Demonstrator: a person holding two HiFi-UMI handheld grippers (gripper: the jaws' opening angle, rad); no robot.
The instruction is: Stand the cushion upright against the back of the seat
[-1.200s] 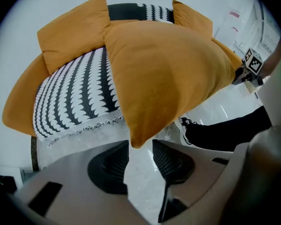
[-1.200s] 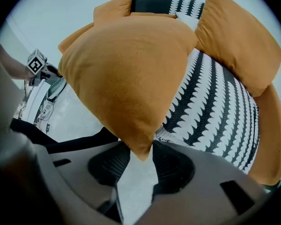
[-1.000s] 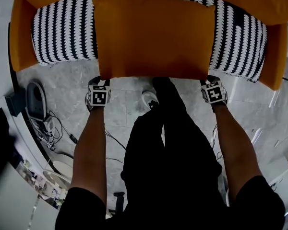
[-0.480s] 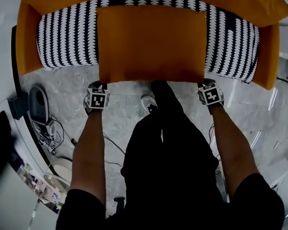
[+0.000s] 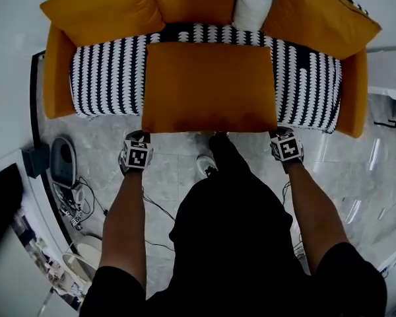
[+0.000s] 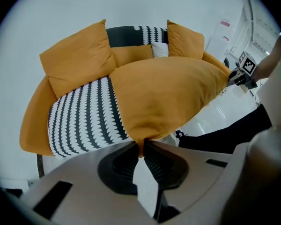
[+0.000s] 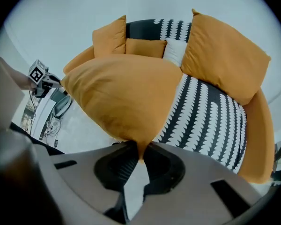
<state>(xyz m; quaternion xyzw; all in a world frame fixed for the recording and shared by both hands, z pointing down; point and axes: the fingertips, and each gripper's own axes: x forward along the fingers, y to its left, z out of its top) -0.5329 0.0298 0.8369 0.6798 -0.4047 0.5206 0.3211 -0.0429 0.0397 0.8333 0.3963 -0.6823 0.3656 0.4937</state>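
Fingers (image 6: 125,159) of the left gripper (image 6: 141,146) and the right gripper (image 7: 140,150) have just been closing; each pair now pinches a near corner of the orange cushion (image 5: 209,88). Grey marble floor (image 5: 175,160) lies before the orange sofa (image 5: 58,78). Both forearms (image 5: 129,223) reach forward, grippers pointing steeply down. The cushion is held roughly level over the striped seat (image 5: 109,78), apart from the back cushions (image 5: 102,12).
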